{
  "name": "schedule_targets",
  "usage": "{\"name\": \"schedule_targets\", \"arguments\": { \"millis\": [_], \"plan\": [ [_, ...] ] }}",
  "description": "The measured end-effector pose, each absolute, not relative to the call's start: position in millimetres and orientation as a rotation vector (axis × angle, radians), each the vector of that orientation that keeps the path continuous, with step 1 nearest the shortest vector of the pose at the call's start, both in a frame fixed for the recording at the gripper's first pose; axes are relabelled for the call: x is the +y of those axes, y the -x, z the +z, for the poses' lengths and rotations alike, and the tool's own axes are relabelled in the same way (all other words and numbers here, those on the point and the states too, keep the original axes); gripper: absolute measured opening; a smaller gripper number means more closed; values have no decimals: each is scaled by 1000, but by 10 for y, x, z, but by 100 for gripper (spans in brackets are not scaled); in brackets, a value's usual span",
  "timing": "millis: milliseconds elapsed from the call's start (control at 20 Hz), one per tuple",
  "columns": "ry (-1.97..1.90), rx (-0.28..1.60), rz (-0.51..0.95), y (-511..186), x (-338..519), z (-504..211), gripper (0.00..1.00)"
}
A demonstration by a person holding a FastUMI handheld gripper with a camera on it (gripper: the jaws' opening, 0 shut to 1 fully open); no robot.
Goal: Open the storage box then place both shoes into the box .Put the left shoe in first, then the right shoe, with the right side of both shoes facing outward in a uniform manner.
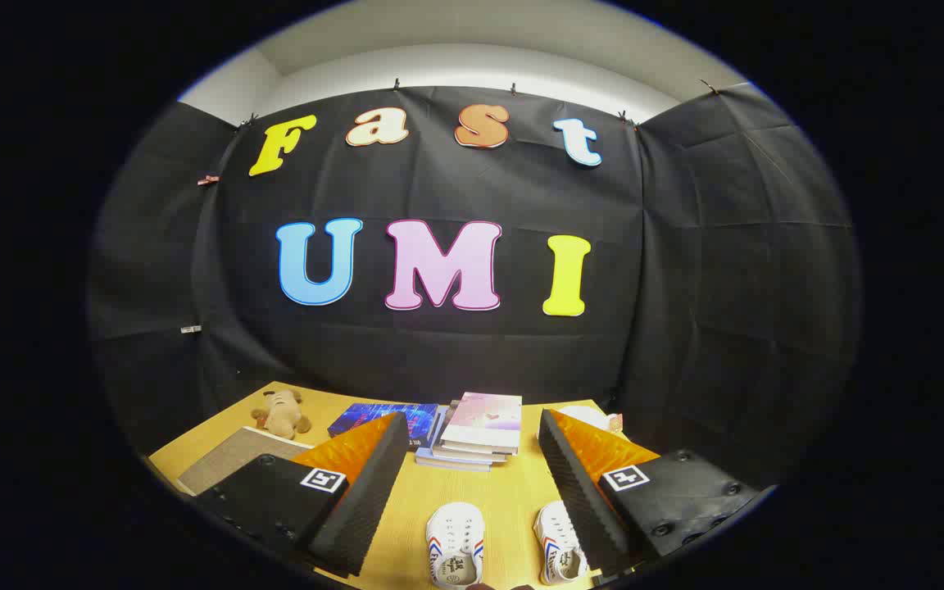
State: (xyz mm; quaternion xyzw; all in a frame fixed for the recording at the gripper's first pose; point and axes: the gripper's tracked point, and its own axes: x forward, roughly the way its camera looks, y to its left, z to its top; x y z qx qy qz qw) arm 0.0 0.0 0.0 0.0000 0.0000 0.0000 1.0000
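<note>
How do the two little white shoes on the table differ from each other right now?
The left-hand shoe lies in full sight in the gap between the open gripper fingers; the right-hand shoe is partly covered by one finger. The left-hand shoe points straight ahead; the right-hand shoe is angled slightly. Both are white with red and blue stripes, resting on the wooden table.

Booth interior, black cloth hanging all around

Black cloth wall (472, 352) is wrapping the booth from nine o'clock round to three, clipped along its top edge; a pale ceiling (472, 61) is glowing with light at twelve o'clock; a wooden table (447, 500) is sitting at six o'clock, running back to meet the cloth.
</note>
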Motion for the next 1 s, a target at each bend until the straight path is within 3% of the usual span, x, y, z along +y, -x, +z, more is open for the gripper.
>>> {"name": "schedule_targets", "arguments": {
  "millis": [1000],
  "plan": [
    [-2,66,54,-87,58,-186,97]
  ]
}}
